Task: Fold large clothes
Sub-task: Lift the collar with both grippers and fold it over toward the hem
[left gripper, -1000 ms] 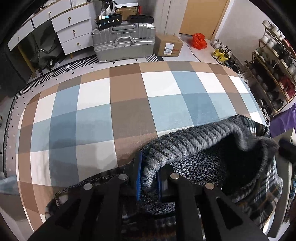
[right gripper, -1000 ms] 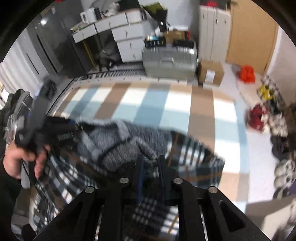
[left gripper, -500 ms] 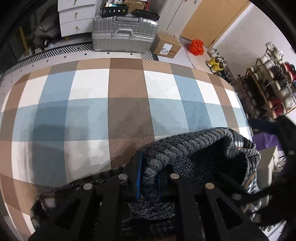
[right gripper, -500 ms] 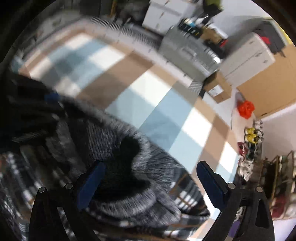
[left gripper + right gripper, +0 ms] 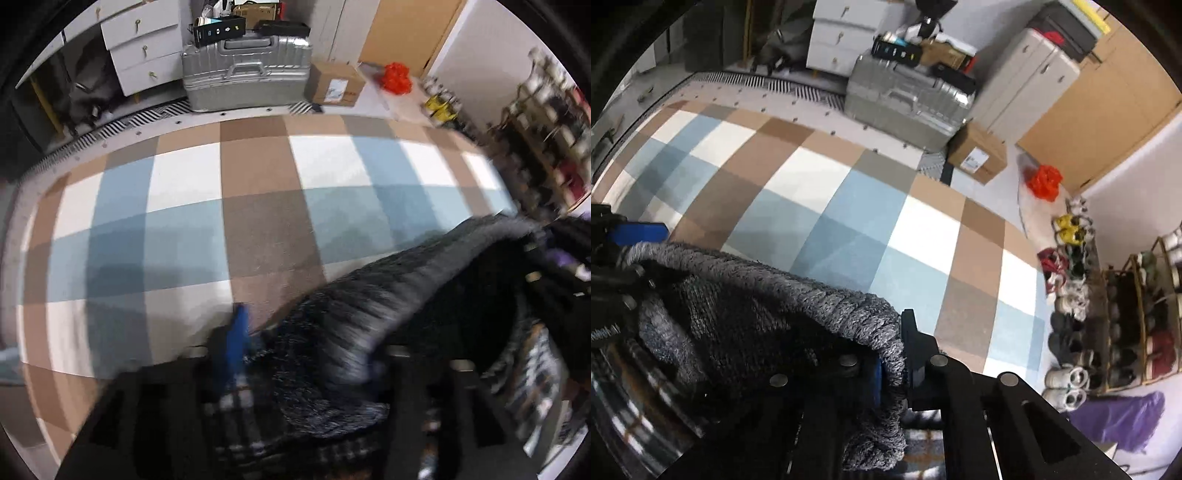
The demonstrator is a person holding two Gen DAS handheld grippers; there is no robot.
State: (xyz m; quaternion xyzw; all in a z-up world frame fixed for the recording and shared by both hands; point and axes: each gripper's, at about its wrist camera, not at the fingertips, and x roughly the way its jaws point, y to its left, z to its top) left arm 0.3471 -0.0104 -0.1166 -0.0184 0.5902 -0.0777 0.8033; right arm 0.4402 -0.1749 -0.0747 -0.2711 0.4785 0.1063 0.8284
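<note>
A plaid jacket with a thick grey knit collar (image 5: 798,295) lies on the checked rug (image 5: 258,229). The collar's rolled edge is pinched between the pads of my right gripper (image 5: 892,369), which is shut on it. In the blurred left wrist view my left gripper (image 5: 306,349) has its jaws opening. Its blue pad (image 5: 236,332) stands off to the left, and the knit collar (image 5: 369,310) lies loose between the fingers. That same blue pad (image 5: 639,233) shows at the left edge of the right wrist view, beside the collar's far end. The plaid body (image 5: 635,406) bunches underneath.
Behind the rug stand a silver suitcase (image 5: 247,70), a cardboard box (image 5: 338,88) and white drawers (image 5: 144,48). A red bag (image 5: 1043,181), loose shoes (image 5: 1067,229) and a shoe rack (image 5: 1137,314) line the right side. A purple cloth (image 5: 1119,417) lies near right.
My right gripper let go, spread wide, swung down and closed again on the collar's edge. My left gripper, shut on the collar before, now has its jaws spread apart.
</note>
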